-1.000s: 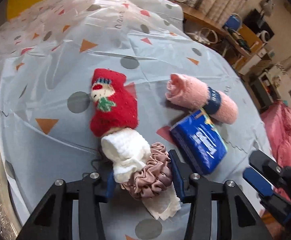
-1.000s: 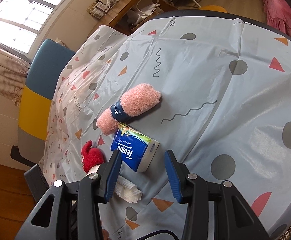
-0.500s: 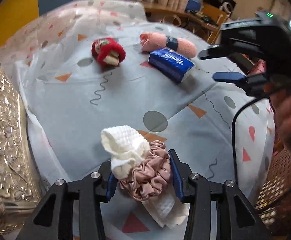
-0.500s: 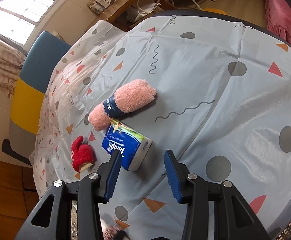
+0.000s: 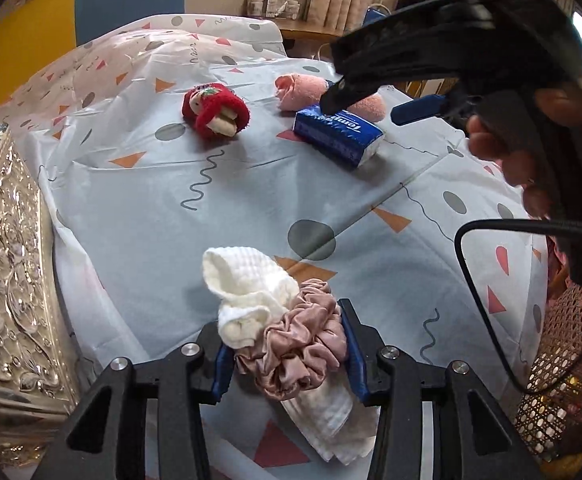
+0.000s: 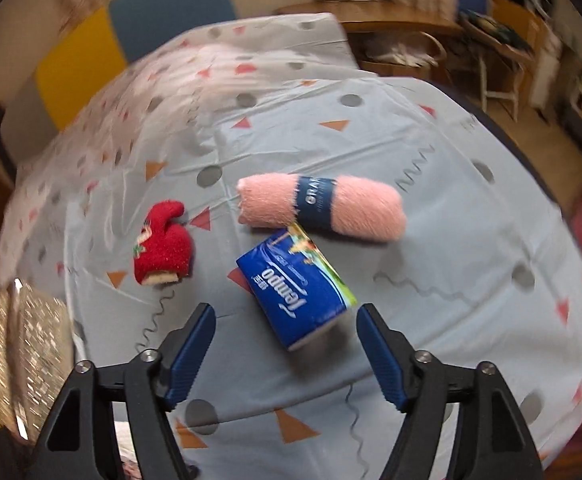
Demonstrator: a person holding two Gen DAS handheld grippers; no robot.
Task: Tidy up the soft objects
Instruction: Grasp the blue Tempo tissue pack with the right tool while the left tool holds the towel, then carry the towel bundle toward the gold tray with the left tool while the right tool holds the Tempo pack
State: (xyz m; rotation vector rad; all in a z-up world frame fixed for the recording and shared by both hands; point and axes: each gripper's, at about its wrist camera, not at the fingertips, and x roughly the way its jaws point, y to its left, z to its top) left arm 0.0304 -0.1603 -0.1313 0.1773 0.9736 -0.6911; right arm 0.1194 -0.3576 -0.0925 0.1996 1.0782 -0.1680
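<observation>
While the left tool [image 5: 287,344] is clamping its bundle, a white waffle cloth [image 5: 247,284] cinched by a dusty-pink satin scrunchie [image 5: 299,344], it is hanging low over the near part of the counter [image 5: 151,208], beside an embossed silver container [image 5: 7,280] at the left edge. A second ago this bundle was sitting right against the red Christmas sock [image 5: 215,112]; now the sock is lying well behind it, so the bundle has been carried clear of the group and toward the silver container, which I judge to be the drop-off place. The pads are pressing the fabric from both sides, jaws partly closed.

Moving rightward: the red sock is lying alone, apart from the blue Tempo tissue pack [image 6: 295,288], which is touching the rolled pink towel [image 6: 323,208] with its navy band.

Further right, the right tool [image 6: 285,336] is hovering just short of the tissue pack. Its jaws have just been opening and are now standing wide, with nothing pressed between them; the pack's near corner is lying roughly between the fingertips. The view has swung round, putting the pack in line with the jaws. My reading: the pack is the next pick, while the bundle awaits release.
</observation>
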